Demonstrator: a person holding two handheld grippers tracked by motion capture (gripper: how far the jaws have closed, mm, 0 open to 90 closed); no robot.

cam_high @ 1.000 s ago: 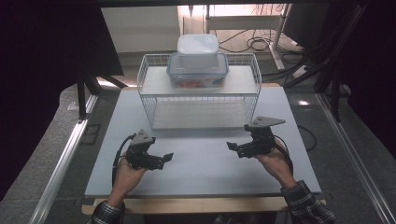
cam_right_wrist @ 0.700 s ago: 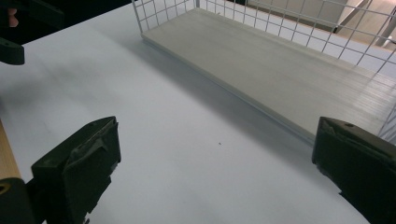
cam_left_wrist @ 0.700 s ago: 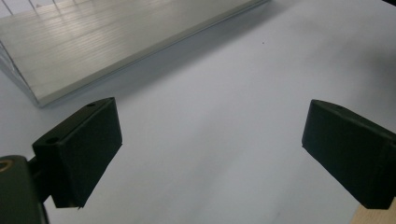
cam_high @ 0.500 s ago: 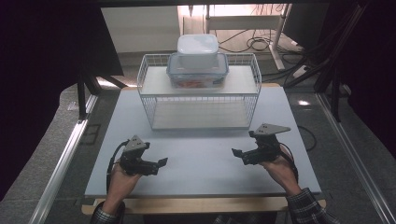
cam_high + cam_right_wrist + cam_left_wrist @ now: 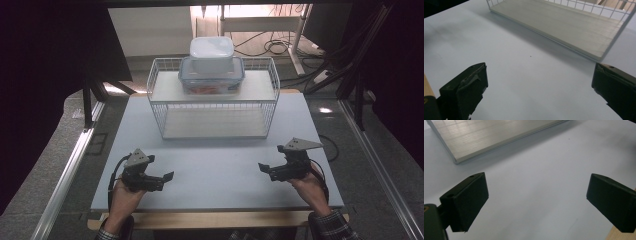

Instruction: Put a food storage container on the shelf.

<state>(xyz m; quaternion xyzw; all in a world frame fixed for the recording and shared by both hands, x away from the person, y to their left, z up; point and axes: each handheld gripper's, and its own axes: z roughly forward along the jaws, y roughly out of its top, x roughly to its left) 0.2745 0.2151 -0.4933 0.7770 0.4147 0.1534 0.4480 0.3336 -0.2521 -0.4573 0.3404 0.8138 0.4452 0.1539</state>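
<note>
Pale table [image 5: 210, 165], white wire rack [image 5: 212, 100] nearest tongs.

Left gripper [image 5: 167, 176] held low at the near left, jaws wide apart; right gripper [image 5: 264, 167] likewise at the near right, both pointing inward.

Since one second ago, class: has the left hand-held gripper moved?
Yes. The left hand-held gripper has drawn back toward the table's near edge, away from the wire rack.

Wire rack [image 5: 215, 117] on pale table [image 5: 215, 172]
</note>
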